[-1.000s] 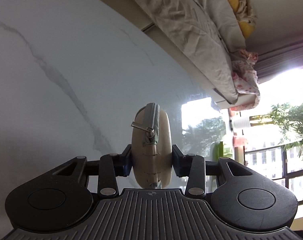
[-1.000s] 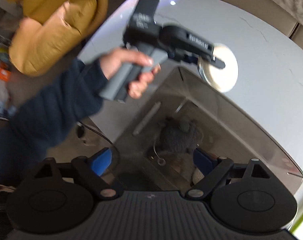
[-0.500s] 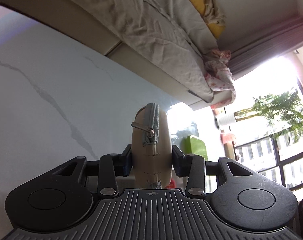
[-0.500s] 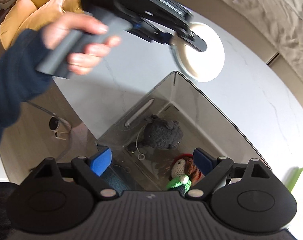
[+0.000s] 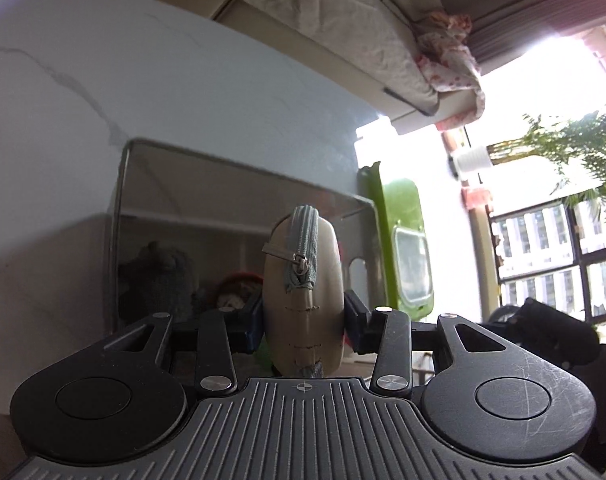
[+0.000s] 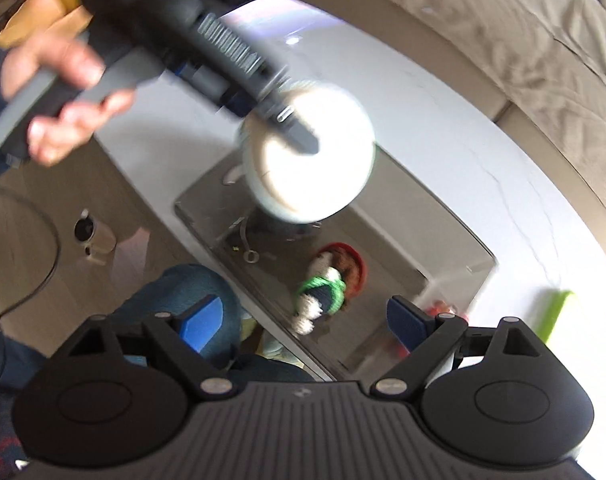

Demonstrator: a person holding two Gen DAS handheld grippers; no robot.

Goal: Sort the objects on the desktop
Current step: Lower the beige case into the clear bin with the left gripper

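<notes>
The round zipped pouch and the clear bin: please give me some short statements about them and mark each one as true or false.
1. The left gripper is shut on the round pouch. True.
2. The right gripper holds a toy. False: it is open and holds nothing.
3. The clear bin is empty. False: a knitted doll and a dark plush lie inside.
4. The pouch's zipper faces the left wrist camera. True.

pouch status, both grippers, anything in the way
Left gripper shut on round zip pouch, held above the clear bin. Right gripper open, empty. Plush toys already in bin; drop looks unblocked.
</notes>
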